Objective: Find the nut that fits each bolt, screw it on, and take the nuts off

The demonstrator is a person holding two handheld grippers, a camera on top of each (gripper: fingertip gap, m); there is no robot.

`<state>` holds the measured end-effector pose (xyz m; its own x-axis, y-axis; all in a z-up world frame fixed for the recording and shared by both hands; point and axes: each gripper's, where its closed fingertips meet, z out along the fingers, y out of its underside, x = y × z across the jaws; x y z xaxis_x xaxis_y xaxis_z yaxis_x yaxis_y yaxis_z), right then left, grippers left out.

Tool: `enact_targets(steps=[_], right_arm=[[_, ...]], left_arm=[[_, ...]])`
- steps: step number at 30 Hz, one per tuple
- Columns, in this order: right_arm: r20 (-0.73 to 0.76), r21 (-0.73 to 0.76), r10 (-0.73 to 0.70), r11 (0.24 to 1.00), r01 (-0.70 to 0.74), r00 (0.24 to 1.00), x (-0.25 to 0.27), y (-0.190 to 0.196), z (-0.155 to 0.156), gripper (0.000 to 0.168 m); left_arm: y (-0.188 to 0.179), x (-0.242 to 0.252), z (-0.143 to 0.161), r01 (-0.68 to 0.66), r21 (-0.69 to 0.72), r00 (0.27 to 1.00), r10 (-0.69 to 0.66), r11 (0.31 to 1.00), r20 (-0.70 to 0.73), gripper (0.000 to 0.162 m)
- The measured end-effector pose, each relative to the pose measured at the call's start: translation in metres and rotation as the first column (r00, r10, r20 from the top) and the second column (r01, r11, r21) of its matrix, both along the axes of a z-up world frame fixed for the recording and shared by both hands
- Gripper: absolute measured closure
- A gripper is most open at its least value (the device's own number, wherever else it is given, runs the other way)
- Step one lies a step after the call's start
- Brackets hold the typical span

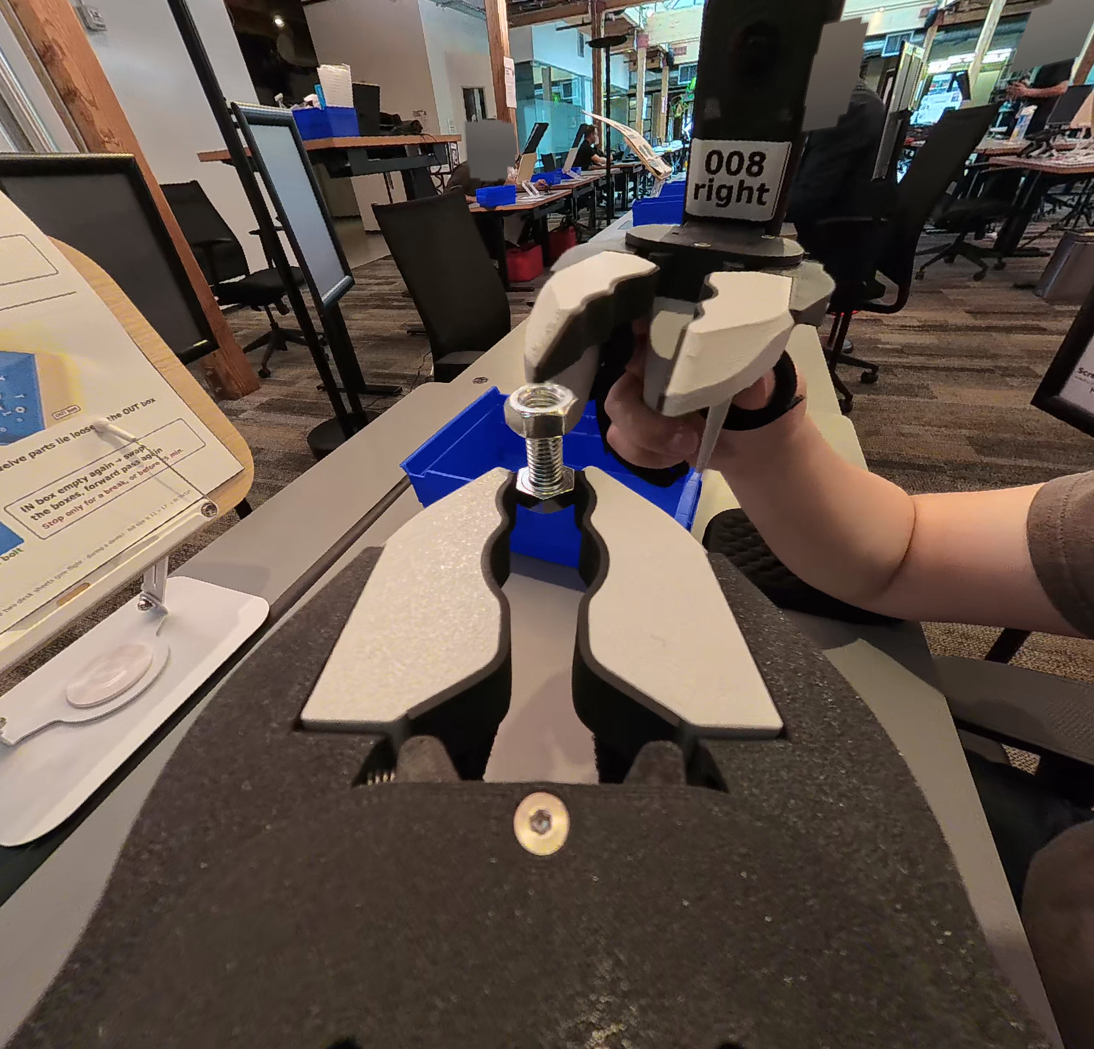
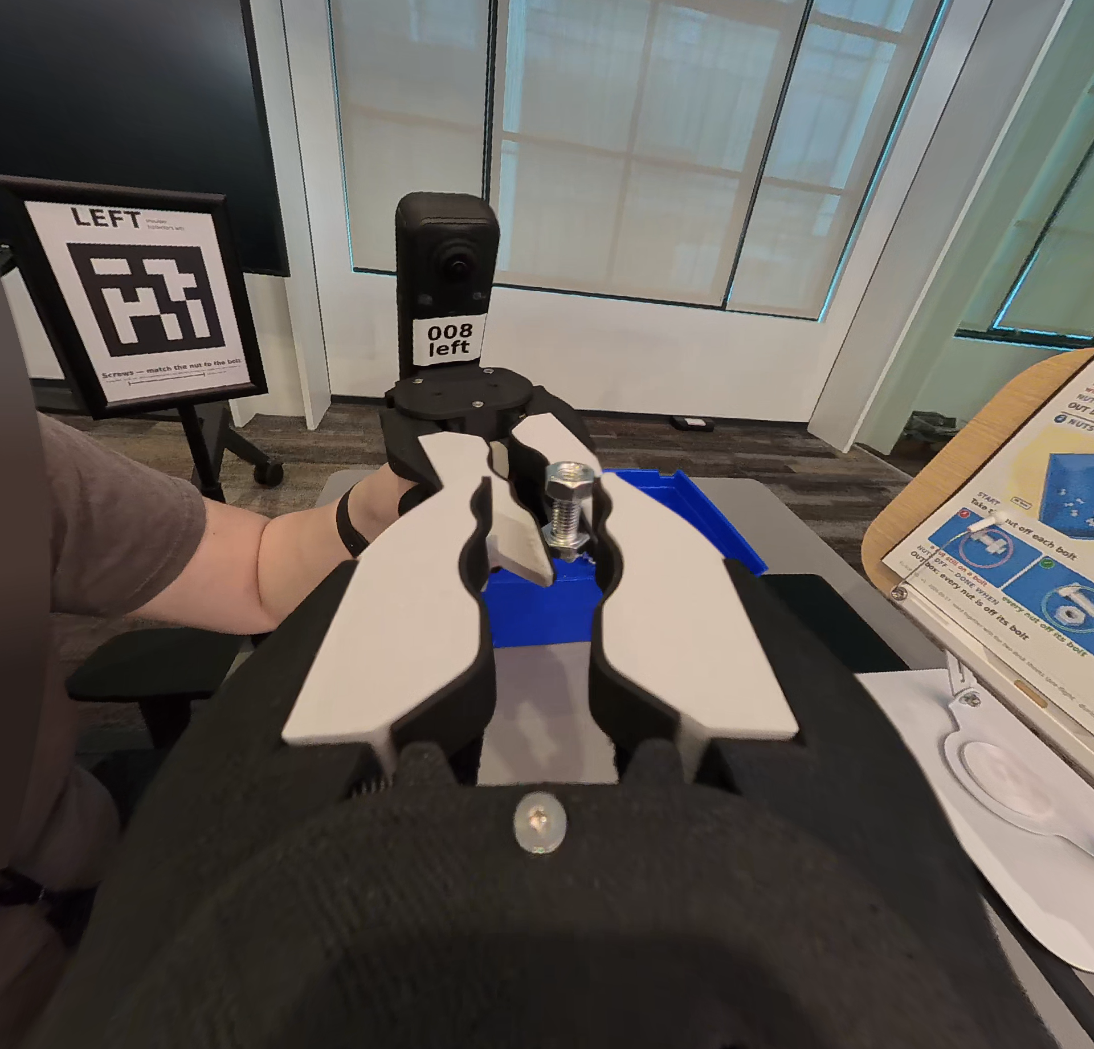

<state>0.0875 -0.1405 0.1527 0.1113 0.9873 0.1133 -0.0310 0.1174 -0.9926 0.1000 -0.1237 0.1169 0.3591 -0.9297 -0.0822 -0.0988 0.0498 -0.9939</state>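
Observation:
A silver bolt (image 1: 543, 458) stands upright, its hex head pinched between my left gripper's (image 1: 544, 488) fingertips. A silver nut (image 1: 540, 412) sits at the top of its thread. My right gripper (image 1: 618, 399) faces it from the far side, open, with one finger (image 1: 562, 334) against the nut's side and the other finger apart. In the right wrist view the nut (image 2: 567, 480) lies between my right gripper's (image 2: 541, 488) spread fingers, close to the right one. The left gripper (image 2: 562, 547) holds the bolt (image 2: 565, 520) from the opposite side.
A blue bin (image 1: 462, 464) sits on the grey table (image 1: 331, 517) just under the bolt; it also shows in the right wrist view (image 2: 533, 612). An instruction board on a white stand (image 1: 89, 428) is at one side. A framed sign (image 2: 148, 298) and office chairs stand beyond. My two grippers' fingertips are within a few centimetres of each other.

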Motion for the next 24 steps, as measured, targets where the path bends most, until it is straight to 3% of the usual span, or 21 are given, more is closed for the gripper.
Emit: enact_targets(steps=[20, 24], right_arm=[[0.021, -0.006, 0.015, 1.0, -0.015, 1.0, -0.0019, -0.003, -0.0024, 0.134], [-0.002, 0.001, -0.016, 1.0, 0.016, 1.0, -0.0038, 0.003, -0.0027, 0.127]], left_arm=[[0.0017, -0.0027, 0.0025, -0.007, -0.002, 1.0, 0.007, 1.0, 0.016, 0.144], [-0.004, 0.0024, 0.001, 0.023, 0.0, 1.0, -0.023, 1.0, 0.009, 0.144]])
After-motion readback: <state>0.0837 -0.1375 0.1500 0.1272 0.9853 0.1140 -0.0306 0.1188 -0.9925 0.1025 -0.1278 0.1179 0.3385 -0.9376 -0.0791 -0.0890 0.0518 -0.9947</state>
